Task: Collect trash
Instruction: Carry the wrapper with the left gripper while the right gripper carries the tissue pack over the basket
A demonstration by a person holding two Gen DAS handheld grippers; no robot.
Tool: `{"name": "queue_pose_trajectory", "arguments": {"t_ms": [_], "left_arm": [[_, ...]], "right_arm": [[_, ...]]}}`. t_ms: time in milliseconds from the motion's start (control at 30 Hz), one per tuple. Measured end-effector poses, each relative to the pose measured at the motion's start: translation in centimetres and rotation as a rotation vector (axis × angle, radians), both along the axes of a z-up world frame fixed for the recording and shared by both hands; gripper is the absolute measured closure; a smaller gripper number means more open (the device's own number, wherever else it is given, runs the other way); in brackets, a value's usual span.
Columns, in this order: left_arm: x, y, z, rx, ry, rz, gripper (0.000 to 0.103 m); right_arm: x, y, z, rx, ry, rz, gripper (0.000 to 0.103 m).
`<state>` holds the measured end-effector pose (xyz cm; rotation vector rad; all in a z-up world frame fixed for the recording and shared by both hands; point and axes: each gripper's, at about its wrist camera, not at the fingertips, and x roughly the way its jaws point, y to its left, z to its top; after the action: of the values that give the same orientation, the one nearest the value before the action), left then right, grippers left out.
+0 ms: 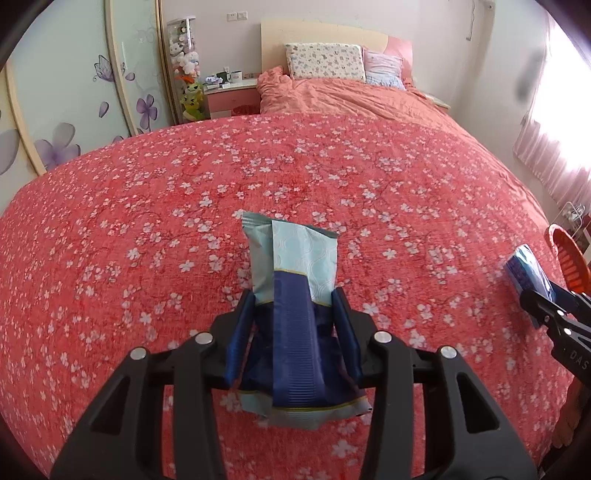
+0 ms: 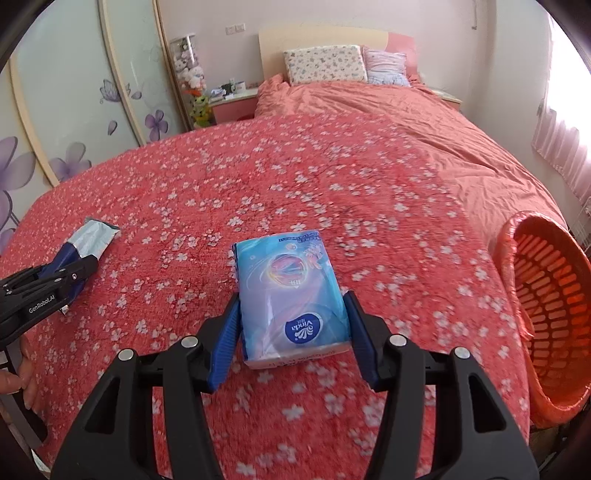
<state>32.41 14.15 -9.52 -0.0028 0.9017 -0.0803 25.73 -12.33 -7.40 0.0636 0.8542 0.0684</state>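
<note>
1. The left tool (image 1: 295,295) is clamped on a blue and pale wrapper (image 1: 291,295), its blue fingers (image 1: 240,332) pressing both long sides; the wrapper's pale end sticks out forward over the bed (image 1: 147,221).
2. The right tool (image 2: 291,299) grips a blue tissue pack (image 2: 291,291) with "Vinda" printed on it, the fingers (image 2: 225,343) squeezing its near half from both sides.
3. Both items are held above the red flowered blanket near the foot edge of the bed; whether either touches the cloth is hard to tell.
4. An orange basket (image 2: 546,317) lined with a thin bag stands off the bed's right edge, just beside the right tool.
5. In the right wrist view the left tool (image 2: 79,271) shows near the bed's left edge, wrapper (image 2: 94,238) in its grip.
6. Two pillows (image 1: 325,61) lie at the head edge, against the headboard (image 1: 314,31).
</note>
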Motion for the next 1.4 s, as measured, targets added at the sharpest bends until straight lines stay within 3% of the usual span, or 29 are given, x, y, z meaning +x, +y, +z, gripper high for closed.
{"name": "queue_pose_trajectory", "arguments": {"t_ms": [400, 833, 1133, 1400], "left_arm": [[-3.3, -3.8, 5.4, -0.021, -0.113, -0.069, 0.061], [-7.2, -12.1, 13.1, -0.063, -0.258, -0.213, 0.061], [-8.6, -19.6, 14.9, -0.096, -0.283, -0.332, 0.061], [-8.6, -27.3, 14.3, -0.138, -0.264, -0.446, 0.061]], "right_arm": [[-3.9, -2.7, 4.9, -0.002, -0.136, -0.040, 0.048], [-8.5, -8.2, 11.0, -0.006, -0.310, -0.147, 0.048], [-10.7, -12.9, 11.6, -0.011, -0.343, -0.239, 0.048], [-10.9, -17.8, 10.8, -0.008, -0.345, -0.330, 0.048]]}}
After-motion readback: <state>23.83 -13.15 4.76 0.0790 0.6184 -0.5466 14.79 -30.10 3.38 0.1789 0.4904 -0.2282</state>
